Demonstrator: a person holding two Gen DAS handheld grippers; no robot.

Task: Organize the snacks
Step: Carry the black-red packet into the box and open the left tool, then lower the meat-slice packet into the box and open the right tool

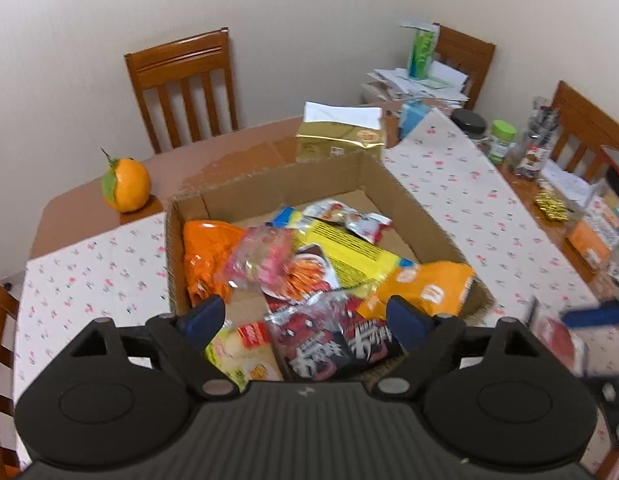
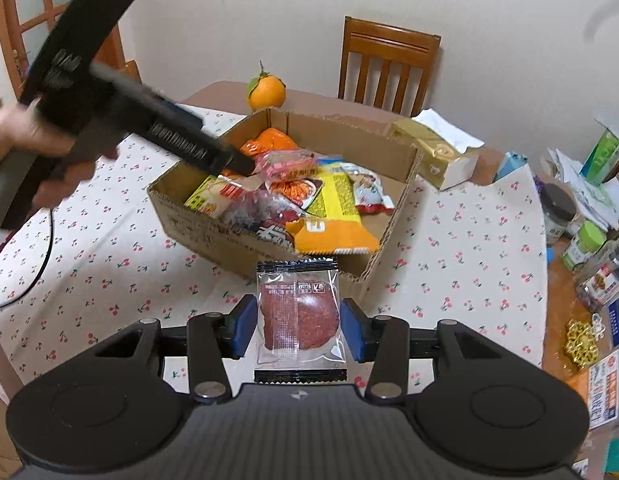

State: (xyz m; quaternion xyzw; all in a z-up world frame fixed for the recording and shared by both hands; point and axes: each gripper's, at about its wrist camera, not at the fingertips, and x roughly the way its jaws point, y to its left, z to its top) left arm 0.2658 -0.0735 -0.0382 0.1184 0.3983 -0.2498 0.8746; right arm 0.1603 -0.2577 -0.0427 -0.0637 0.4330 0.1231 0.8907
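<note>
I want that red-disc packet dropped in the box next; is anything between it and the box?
Nothing solid blocks it. The clear packet sits between the right gripper jaws, just short of the cardboard box. Only the near box wall lies ahead, with an orange packet draped over it and the left gripper over the far side.

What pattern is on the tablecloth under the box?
White with small red cherries and green leaves. The tablecloth shows best in the right wrist view.

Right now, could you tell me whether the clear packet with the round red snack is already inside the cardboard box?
No, the clear packet sits between the right gripper's fingers, on the near side of the cardboard box.
</note>
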